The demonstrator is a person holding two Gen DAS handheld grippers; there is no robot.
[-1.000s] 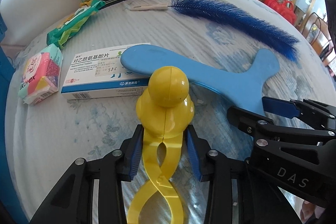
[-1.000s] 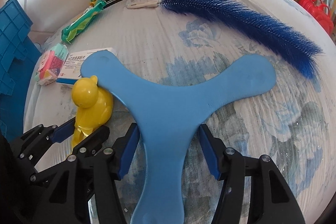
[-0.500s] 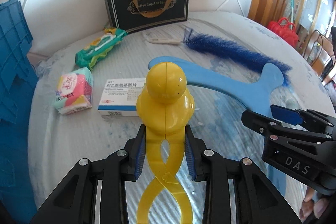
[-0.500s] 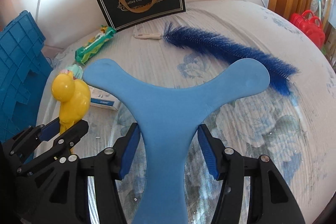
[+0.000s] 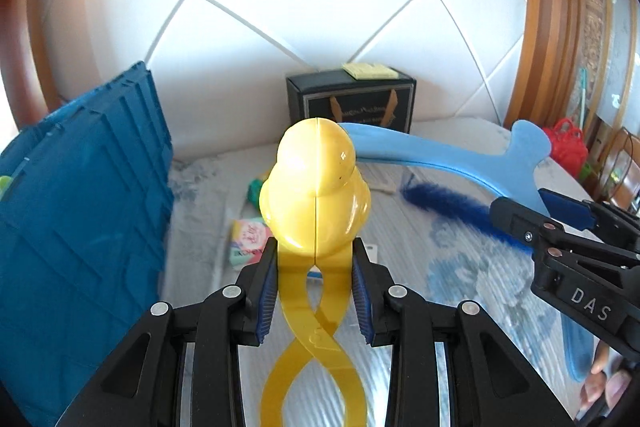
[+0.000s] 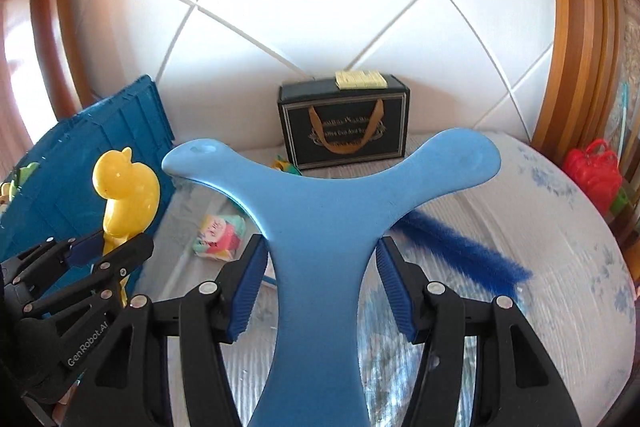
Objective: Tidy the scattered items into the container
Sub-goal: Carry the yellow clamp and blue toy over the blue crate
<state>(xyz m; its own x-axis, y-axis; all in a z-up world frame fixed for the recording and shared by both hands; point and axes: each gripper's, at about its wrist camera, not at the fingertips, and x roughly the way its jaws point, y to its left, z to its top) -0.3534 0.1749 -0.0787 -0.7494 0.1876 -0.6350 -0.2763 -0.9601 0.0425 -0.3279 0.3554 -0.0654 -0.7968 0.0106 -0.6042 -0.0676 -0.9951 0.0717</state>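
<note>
The left tongs [image 5: 316,291] are closed on the yellow duck [image 5: 315,195], a duck-shaped clamp toy whose crossed handles run back between the blue pads [image 5: 267,291]; the pads press the handles just below the duck's body, and the duck is held upright above the bed [image 5: 400,267]. The right tongs [image 6: 322,287] are closed on the stem of the blue boomerang [image 6: 320,211], a flat three-armed piece, with its two other arms spread left and right ahead of the pads and lifted clear of the bed. In the left view the right tongs come in from the right with the boomerang reaching across behind the duck's head; a bit of the person's fingers [image 5: 608,383] shows at the lower right edge.

Below and beyond, a tissue pack [image 6: 220,237] lies on the bed near the crate [image 5: 80,227], the blue container that stands at the left, its ribbed wall facing the tongs. A blue brush [image 6: 460,253] lies on the bed to the right. A green packet [image 6: 286,165] peeks out farther back. At the headboard [image 6: 320,7] stands a black gift bag [image 6: 344,123] with a yellow pad [image 6: 360,79] on top. A red basket [image 6: 592,171] sits off the bed at far right.
</note>
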